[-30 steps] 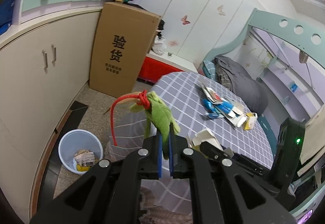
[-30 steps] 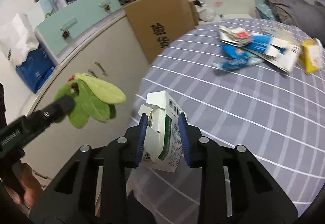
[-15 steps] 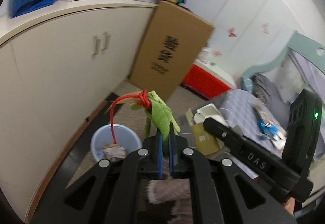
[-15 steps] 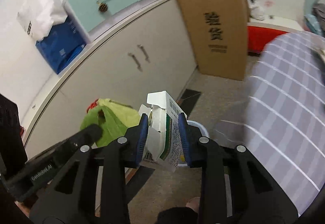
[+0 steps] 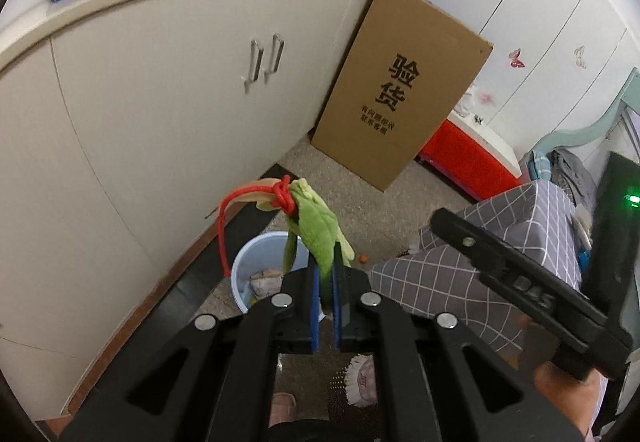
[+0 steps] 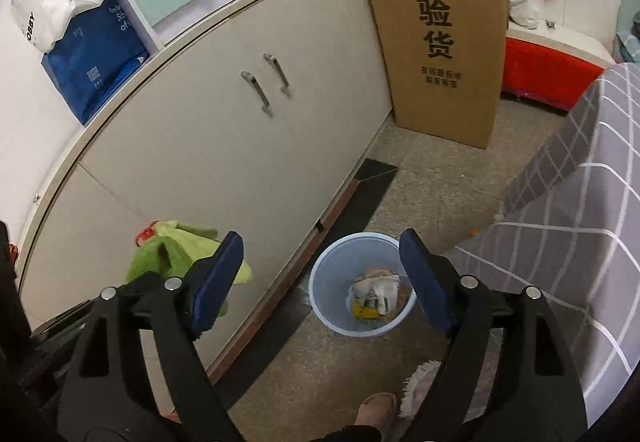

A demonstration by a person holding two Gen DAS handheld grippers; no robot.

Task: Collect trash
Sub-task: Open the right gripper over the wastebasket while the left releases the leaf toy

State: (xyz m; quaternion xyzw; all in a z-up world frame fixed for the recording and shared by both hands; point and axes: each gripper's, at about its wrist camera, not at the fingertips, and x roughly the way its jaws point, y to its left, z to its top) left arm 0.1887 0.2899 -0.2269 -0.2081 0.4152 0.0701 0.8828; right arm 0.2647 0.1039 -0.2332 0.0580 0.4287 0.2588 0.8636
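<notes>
My left gripper (image 5: 324, 270) is shut on a green leaf-shaped bundle (image 5: 318, 230) tied with a red string (image 5: 224, 226), held above a light blue bin (image 5: 245, 262) on the floor. In the right wrist view the same bundle (image 6: 176, 246) hangs at the left. My right gripper (image 6: 320, 246) hovers over the bin (image 6: 320, 282), its jaws opening with nothing between them. A white and green carton (image 6: 378, 292) lies inside the bin among other scraps. From the left wrist view the right gripper (image 5: 500, 274) shows as a black bar at the right.
Cream cabinet doors (image 6: 224, 137) run along the left. A tall cardboard box (image 6: 440, 37) leans at the cabinet's end, with a red crate (image 6: 548, 73) beyond. The grey checked tablecloth (image 6: 580, 209) hangs at the right. A person's foot and a fluffy slipper (image 6: 416, 382) are near the bin.
Both grippers swung from the table over to the bin. The right gripper's jaws opened and the carton it held now lies in the bin. The left gripper still holds the bundle.
</notes>
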